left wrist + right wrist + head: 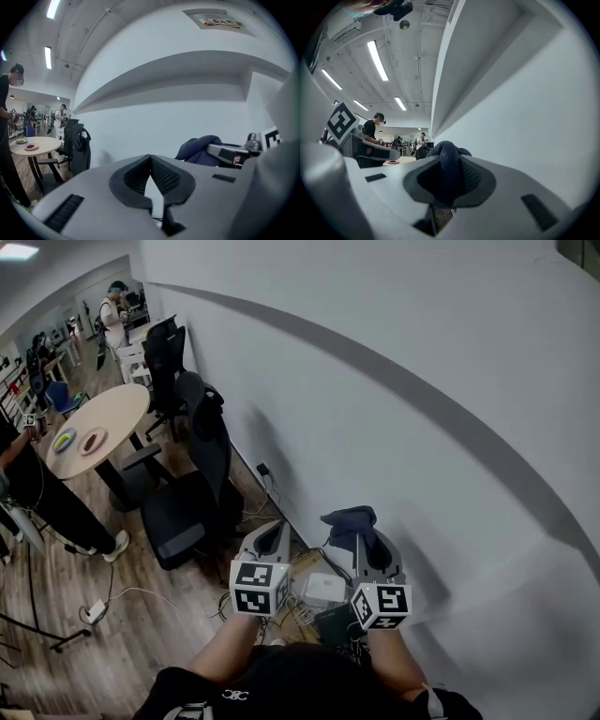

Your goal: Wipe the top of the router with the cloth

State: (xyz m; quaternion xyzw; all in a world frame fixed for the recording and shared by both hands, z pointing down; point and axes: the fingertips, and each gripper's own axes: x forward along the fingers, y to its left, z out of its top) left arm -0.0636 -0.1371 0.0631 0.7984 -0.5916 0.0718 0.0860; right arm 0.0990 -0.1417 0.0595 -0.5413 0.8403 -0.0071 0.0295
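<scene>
Office room: wood floor (56, 615), white wall (394, 381), black chairs (187, 493) along wall, round table (103, 423) further out from wall. Router (323, 589) on floor at foot of wall, among cables (281, 610), edges cut off by marker cubes. Right hand-held gripper (445, 176) clamped on dark blue cloth (446, 157), held up near wall. Left hand-held gripper (151, 161) jaws together, nothing between. Sign (220, 21) high on wall, print too small to read.

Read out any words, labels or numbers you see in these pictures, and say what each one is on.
Sign high on the wall: coloured print, too blurred to read.
Marker cubes: black-and-white square patterns, no words.
Logo on the person's shirt: too small to read.
</scene>
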